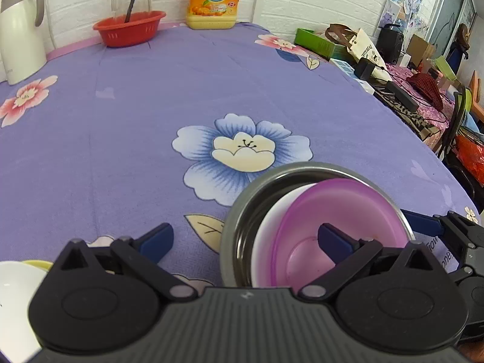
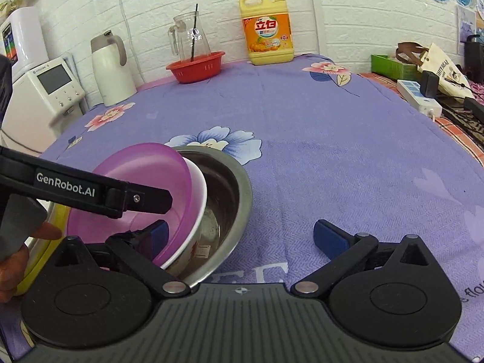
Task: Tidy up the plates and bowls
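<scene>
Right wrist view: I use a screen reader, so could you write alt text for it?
A translucent purple plastic bowl sits tilted inside a white bowl, both nested in a steel bowl on a purple floral tablecloth. The open right gripper straddles the steel bowl's rim, and the left gripper's finger reaches into the purple bowl.

A glossy metal bowl [image 2: 230, 199] holds translucent purple plastic bowl [image 2: 145, 178], on matt woven cloth [image 2: 332, 157].

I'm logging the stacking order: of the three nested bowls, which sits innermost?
The purple bowl: it sits tilted inside the white bowl, which rests in the steel bowl.
</scene>
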The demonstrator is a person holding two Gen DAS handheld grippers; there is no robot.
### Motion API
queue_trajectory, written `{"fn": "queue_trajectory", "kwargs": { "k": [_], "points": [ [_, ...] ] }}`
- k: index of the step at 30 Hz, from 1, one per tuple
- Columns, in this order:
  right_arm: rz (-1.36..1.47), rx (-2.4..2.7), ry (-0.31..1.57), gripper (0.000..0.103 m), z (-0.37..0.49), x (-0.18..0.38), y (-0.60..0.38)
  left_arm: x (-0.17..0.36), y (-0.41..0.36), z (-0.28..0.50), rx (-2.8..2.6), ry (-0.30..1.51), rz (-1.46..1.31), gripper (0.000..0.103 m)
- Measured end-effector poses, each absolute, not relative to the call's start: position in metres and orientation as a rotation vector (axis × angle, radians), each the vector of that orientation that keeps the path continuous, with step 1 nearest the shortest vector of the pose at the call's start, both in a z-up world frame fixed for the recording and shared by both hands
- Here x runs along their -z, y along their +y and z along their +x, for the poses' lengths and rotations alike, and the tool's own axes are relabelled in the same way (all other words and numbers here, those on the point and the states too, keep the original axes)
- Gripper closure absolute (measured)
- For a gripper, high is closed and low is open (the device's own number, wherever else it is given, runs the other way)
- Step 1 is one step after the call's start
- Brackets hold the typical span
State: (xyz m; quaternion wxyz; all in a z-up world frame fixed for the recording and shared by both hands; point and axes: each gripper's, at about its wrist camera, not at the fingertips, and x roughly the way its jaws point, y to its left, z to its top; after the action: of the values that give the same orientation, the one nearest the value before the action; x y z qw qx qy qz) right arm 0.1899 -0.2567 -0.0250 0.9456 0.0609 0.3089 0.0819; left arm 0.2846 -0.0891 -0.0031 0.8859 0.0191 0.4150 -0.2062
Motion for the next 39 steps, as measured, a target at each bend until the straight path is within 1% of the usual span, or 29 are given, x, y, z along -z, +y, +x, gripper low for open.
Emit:
{"fn": "queue_trajectory", "kwargs": {
  "k": [3, 7, 12, 13, 15, 18, 19, 20, 26, 31, 36, 39],
  "points": [
    [0.131, -0.146, 0.678, 0.0, 0.195, 0.018, -0.253, 0.005, -0.088, 0.285, 0.439, 0.872, 0.037, 0.003],
    [0.129, -0.172, 0.663, 0.0, 0.192, 0.015, -0.246, 0.002, -0.087, 0.281, 0.496, 0.841, 0.023, 0.003],
    [0.112, -0.185, 0.657, 0.0, 0.191, 0.015, -0.24, 0.003, -0.088, 0.273, 0.533, 0.824, 0.017, 0.01],
    [0.117, -0.187, 0.661, 0.0, 0.191, 0.016, -0.24, 0.005, -0.088, 0.272, 0.536, 0.825, 0.015, 0.013],
    [0.135, -0.187, 0.662, 0.0, 0.19, 0.019, -0.241, 0.006, -0.086, 0.273, 0.541, 0.827, -0.001, 0.014],
    [0.144, -0.177, 0.652, 0.0, 0.187, 0.019, -0.239, 0.007, -0.084, 0.274, 0.559, 0.832, -0.037, 0.028],
    [0.153, -0.184, 0.642, 0.0, 0.185, 0.02, -0.238, 0.008, -0.084, 0.273, 0.569, 0.834, -0.047, 0.034],
    [0.16, -0.192, 0.632, 0.0, 0.183, 0.021, -0.236, 0.009, -0.084, 0.271, 0.573, 0.837, -0.064, 0.036],
    [0.17, -0.195, 0.604, 0.0, 0.178, 0.021, -0.224, 0.008, -0.088, 0.263, 0.548, 0.827, -0.098, 0.036],
    [0.147, -0.177, 0.594, 0.0, 0.175, 0.007, -0.218, -0.009, -0.076, 0.256, 0.556, 0.795, -0.138, 0.036],
    [0.108, -0.218, 0.556, 0.0, 0.172, -0.01, -0.195, -0.029, -0.043, 0.244, 0.495, 0.743, -0.158, 0.036],
    [0.108, -0.276, 0.543, 0.0, 0.174, -0.019, -0.172, -0.041, -0.009, 0.23, 0.424, 0.705, -0.153, 0.036]
  ]
}}
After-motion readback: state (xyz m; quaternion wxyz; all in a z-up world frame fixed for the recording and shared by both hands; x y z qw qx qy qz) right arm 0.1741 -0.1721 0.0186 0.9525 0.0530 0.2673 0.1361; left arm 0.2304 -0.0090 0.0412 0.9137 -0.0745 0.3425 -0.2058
